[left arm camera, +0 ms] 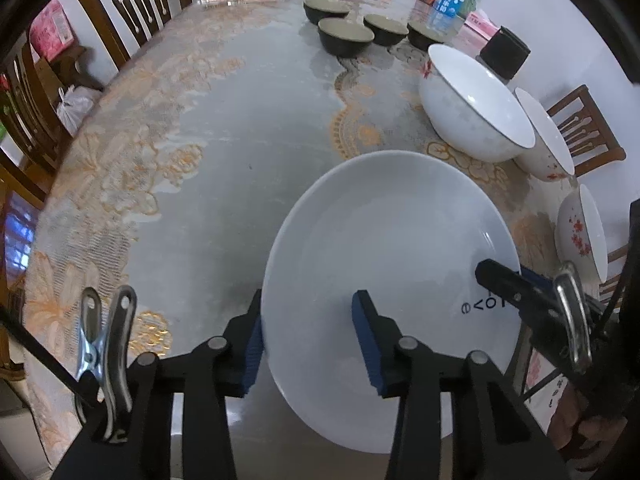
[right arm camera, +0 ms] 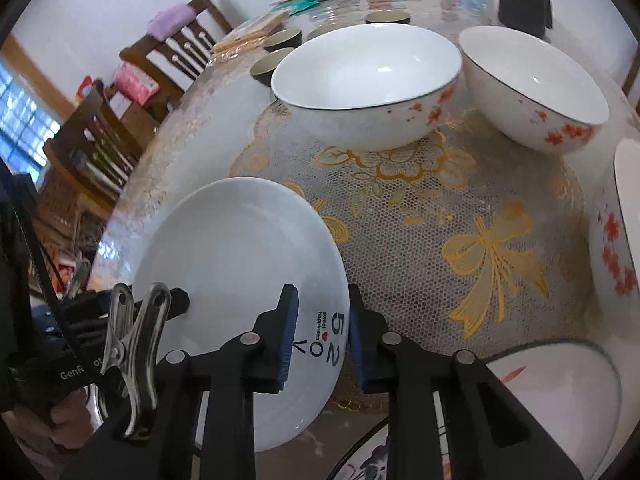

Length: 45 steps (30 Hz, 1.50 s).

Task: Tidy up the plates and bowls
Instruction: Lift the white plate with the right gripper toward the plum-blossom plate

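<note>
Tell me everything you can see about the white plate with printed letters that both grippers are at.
The white plate is round, shallow and glossy, seemingly ceramic, with black print reading "52", "sweet happiness" and a small red heart near one rim. It appears tilted above the lace-covered table. The right gripper straddles its printed rim; the left gripper straddles the opposite rim. Whether the pads press it is unclear.

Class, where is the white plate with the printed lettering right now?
The white plate sits at the table's near edge, both grippers straddling its rim, just before the large floral bowl.
</note>
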Motion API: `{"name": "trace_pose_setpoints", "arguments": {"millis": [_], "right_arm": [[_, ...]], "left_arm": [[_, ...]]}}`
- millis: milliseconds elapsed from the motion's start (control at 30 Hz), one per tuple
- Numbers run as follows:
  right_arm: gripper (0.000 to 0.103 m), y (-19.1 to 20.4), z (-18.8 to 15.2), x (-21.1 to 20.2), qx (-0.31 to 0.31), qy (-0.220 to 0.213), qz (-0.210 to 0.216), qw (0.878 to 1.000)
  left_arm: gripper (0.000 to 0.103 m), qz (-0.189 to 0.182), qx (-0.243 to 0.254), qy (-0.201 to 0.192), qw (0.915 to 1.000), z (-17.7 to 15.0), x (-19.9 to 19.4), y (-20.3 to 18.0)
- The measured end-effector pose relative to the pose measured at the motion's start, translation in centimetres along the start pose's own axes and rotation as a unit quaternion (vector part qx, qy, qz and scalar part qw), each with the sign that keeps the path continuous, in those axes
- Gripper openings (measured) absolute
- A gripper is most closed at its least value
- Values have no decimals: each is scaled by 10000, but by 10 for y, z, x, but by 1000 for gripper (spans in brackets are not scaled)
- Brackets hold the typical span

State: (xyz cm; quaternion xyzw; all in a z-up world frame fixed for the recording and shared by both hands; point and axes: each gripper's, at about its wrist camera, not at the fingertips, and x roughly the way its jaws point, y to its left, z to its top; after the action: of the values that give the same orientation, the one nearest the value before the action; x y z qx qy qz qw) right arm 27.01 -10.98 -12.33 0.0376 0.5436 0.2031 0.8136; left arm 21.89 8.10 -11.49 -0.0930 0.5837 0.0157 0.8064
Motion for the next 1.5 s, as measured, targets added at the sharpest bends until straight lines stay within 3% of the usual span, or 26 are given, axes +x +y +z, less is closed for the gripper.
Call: {"name": "trace_pose_setpoints", "arguments": {"millis": [500, 1100, 1500], "right_arm": [[25, 26, -19, -31, 342, -131, 360, 9987], [25, 66, -77, -68, 484, -136, 378, 9980], [25, 93, -125, -72, 588, 144, 314, 9977]], "left_arm": [[43, 157, 87, -335, 9993, -6, -49, 18], [43, -29, 128, -279, 9995, -70, -92, 44], [43, -100, 160, -99, 9998, -112, -101, 70]]}}
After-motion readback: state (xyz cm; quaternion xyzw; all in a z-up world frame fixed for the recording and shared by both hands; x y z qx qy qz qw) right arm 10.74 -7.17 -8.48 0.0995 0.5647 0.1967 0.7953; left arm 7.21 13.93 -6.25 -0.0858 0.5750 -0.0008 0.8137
